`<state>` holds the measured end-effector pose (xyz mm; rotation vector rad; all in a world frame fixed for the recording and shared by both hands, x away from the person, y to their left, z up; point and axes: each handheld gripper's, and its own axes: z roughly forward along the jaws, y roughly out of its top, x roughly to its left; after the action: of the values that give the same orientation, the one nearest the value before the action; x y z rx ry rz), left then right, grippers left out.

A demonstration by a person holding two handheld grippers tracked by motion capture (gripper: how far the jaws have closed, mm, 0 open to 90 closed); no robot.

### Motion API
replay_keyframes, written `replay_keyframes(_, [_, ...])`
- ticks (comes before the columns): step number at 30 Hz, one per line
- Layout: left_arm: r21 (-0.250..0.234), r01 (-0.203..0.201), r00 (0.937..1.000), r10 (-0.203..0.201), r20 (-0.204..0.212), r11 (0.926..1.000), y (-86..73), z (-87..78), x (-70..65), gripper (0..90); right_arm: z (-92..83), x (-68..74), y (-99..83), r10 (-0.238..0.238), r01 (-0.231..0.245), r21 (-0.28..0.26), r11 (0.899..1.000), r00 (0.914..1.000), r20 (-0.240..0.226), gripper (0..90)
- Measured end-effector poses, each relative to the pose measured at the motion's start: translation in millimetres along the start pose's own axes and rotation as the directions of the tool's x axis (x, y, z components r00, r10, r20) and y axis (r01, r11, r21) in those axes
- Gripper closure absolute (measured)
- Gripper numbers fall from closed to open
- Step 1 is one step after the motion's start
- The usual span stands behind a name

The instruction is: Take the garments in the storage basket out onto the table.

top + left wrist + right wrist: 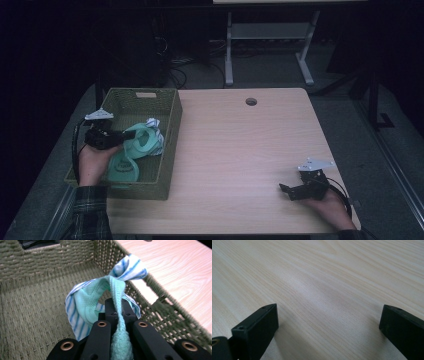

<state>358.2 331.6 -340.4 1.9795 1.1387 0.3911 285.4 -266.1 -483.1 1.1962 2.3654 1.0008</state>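
Green towel (117, 302): mint-green, waffle/terry weave, pinched into a narrow rope-like fold where it runs between the left gripper's (117, 315) jaws. Jaws are clamped tight on that fold, pads pressing from both sides. Past the jaws the fabric spreads into a loop and tangles with a striped cloth (130, 268) (white with blue stripes, thinner weave), which is knotted or wrapped around the green one near the top. The striped bunch pokes up level with the basket (37, 265) rim.

High view: the green towel (132, 150) sits inside the basket (170, 145), at the left edge of the table (250, 150). It looks like a crumpled pile with two rounded lobes, the lower one lying near the basket's front wall, the upper one lifted toward the left gripper (122, 136). The striped cloth (154, 125) is just beside it, toward the basket's right wall. Left hand (92, 162) comes in over the basket's left wall.

Basket is olive-green woven, rectangular, with a handle cutout in the far wall.

Right gripper (285, 189) rests at the table's near right corner, well apart from the basket, held in the right hand (330, 202). Its jaws stand wide open over bare wood (324, 290), nothing between them.
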Motion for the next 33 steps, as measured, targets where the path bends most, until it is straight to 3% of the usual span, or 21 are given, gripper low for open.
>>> replay_keyframes(8, [-0.030, -0.006, 0.9999, 0.006, 0.010, 0.9995, 9.2, -10.0, -1.7, 87.1, 0.0, 0.1, 0.0, 0.001, -0.001, 0.001, 1.000, 1.0000, 0.001, 1.8])
replay_keyframes(16, [-0.077, -0.015, 0.9988, 0.018, 0.046, 0.9969, 25.3, -24.0, -4.8, 87.1, 0.0, 0.0, 0.0, 0.000, 0.000, 0.000, 1.000, 1.0000, 0.001, 1.8])
replay_keyframes(33, [-0.176, -0.048, 0.9910, 0.069, 0.115, 0.9832, 68.6, -52.3, -29.7, 87.1, -0.1, 0.4, 0.0, 0.005, -0.005, 0.003, 1.000, 1.0000, 0.000, 1.9])
